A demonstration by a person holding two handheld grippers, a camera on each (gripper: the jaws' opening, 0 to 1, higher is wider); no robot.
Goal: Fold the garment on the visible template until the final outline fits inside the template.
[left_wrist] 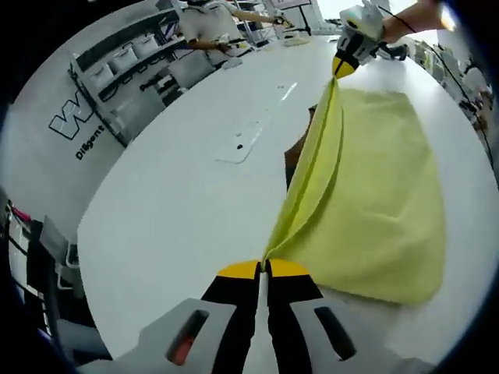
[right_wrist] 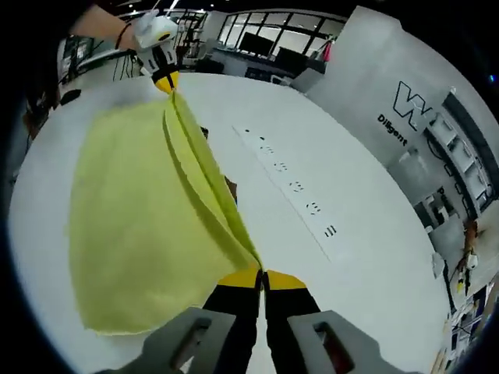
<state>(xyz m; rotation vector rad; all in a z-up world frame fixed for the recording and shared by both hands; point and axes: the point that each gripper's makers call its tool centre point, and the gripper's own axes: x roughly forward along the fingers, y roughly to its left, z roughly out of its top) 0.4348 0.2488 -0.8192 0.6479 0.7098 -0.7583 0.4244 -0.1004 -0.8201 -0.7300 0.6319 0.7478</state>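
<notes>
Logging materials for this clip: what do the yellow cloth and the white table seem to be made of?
The yellow folded cloth looks like soft, matte terry or microfibre: it drapes limply between both tongs and shows no sheen. The white table looks like smooth laminate or painted board with a slight satin gloss; I cannot tell which.

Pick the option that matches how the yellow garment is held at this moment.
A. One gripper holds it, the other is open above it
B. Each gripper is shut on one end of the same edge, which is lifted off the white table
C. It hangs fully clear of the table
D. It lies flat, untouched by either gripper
B: the left gripper and right gripper each pinch an end of the yellow garment's raised edge, the rest resting on the white table.
</notes>
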